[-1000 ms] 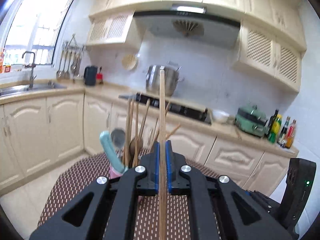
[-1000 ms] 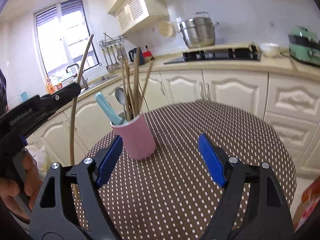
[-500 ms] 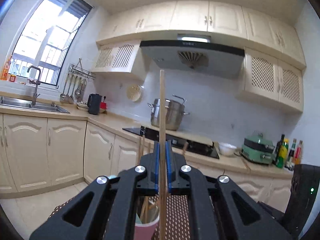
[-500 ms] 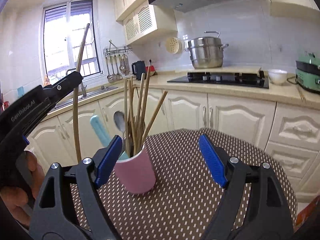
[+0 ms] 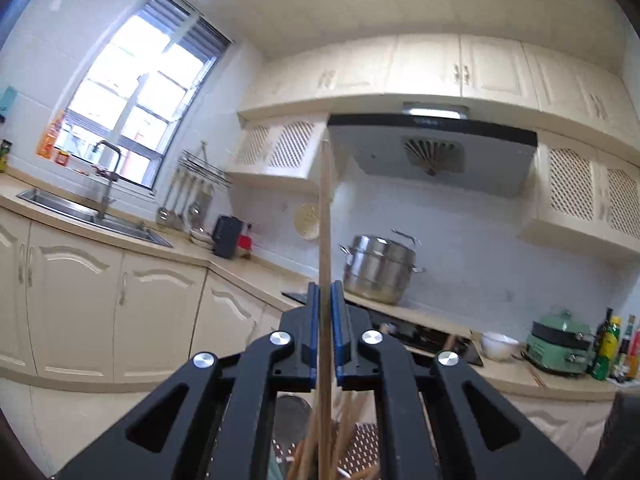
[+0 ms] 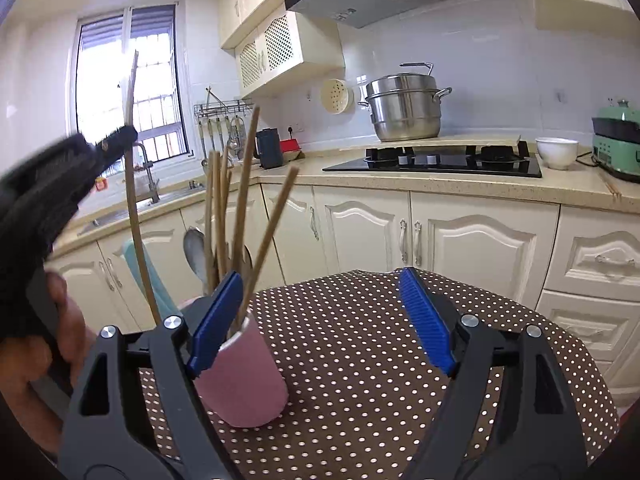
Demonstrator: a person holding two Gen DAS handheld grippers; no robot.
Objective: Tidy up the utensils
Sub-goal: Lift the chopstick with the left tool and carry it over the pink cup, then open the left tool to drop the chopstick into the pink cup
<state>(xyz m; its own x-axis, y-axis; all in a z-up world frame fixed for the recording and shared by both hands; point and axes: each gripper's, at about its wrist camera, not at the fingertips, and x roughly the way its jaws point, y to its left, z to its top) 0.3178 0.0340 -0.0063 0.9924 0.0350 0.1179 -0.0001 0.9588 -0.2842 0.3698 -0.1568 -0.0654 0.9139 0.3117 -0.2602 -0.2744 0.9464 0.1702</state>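
Above pink cup [image 6: 244,376] | left gripper [image 5: 325,332] has lowered chopstick [image 5: 325,240] | tip seemingly inside

Cream cabinets [image 6: 472,236] line white-tiled walls [image 6: 500,60], with a bright window [image 5: 132,100] (probably daylight) above the sink [image 5: 88,216].

The round table under its brown white-dotted cloth [image 6: 360,360] lies bare across its middle and right side, so a gripper can pass there freely. The open blue-padded right gripper [image 6: 320,320] hangs over that bare stretch, its left pad just beside the rim of the pink cylindrical cup [image 6: 248,384]. The cup's mouth is crowded: several wooden chopsticks [image 6: 240,200] fan upward and outward, with a metal spoon [image 6: 194,248] and a pale teal handle [image 6: 148,276] leaning left. The long wooden chopstick [image 5: 325,248] clamped in the left gripper [image 5: 325,320] stands among them, blocking approach from the left.
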